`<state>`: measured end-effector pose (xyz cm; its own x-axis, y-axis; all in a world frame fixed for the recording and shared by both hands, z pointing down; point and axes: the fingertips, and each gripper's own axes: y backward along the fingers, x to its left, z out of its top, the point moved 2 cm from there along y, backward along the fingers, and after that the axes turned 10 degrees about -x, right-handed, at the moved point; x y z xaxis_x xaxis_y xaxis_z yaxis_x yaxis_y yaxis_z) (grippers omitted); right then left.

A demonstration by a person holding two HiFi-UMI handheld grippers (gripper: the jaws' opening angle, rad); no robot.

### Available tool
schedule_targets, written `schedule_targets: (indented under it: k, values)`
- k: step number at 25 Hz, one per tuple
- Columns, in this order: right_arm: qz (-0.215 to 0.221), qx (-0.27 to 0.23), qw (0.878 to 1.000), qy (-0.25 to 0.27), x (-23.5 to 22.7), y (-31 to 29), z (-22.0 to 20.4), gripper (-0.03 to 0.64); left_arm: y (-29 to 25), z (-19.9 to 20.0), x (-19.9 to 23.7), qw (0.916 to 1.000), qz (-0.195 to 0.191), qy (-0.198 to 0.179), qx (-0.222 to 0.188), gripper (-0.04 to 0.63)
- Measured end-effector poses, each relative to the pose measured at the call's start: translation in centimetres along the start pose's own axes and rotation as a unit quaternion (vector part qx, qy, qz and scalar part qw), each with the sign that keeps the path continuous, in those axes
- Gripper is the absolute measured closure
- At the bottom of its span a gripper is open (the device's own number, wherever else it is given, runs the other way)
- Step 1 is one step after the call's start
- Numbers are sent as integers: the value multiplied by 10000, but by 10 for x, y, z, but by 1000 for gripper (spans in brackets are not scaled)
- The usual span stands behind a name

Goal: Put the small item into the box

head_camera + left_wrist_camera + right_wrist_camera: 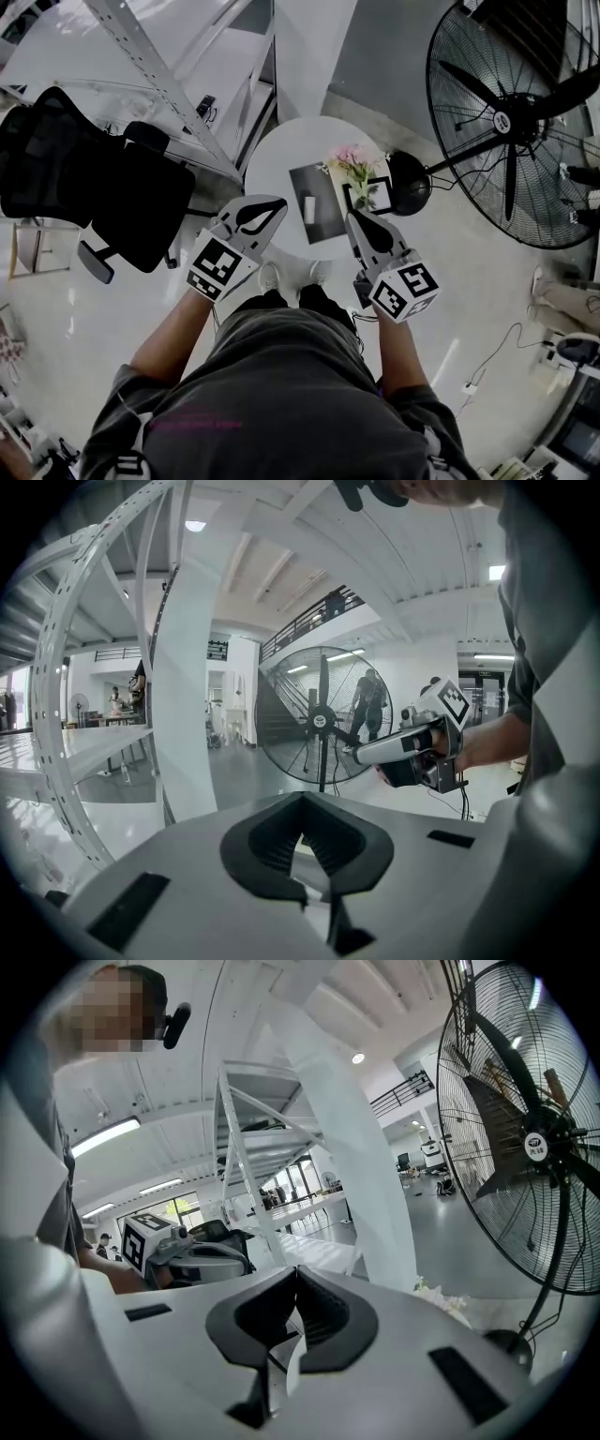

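In the head view a small white item point(309, 208) stands on a dark mat point(323, 217) on a round white table point(281, 155). A black-edged box point(371, 194) sits at the mat's right, beside pink flowers point(354, 163). My left gripper point(279, 202) hovers at the table's near left, shut and holding nothing. My right gripper point(352, 216) hovers near the box, also shut and holding nothing. The left gripper view shows its own jaws closed point(302, 803) and the right gripper point(412, 752) beyond them. The right gripper view shows closed jaws point(295, 1274), and neither gripper view shows the item.
A large black floor fan point(511, 122) stands right of the table. A black office chair point(94, 187) and a white metal rack point(159, 75) are at the left. My shoes point(295, 275) are at the table's near edge. Cables lie on the floor at the right.
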<state>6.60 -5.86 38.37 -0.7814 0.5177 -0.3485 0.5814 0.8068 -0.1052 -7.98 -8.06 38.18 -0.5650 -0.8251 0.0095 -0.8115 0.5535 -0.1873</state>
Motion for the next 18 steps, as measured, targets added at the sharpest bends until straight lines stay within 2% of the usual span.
schedule_targets:
  k: [18]
  values:
    - [57, 102, 9999, -32, -12, 2, -3, 595, -15, -4, -8, 9999, -47, 35, 83, 581]
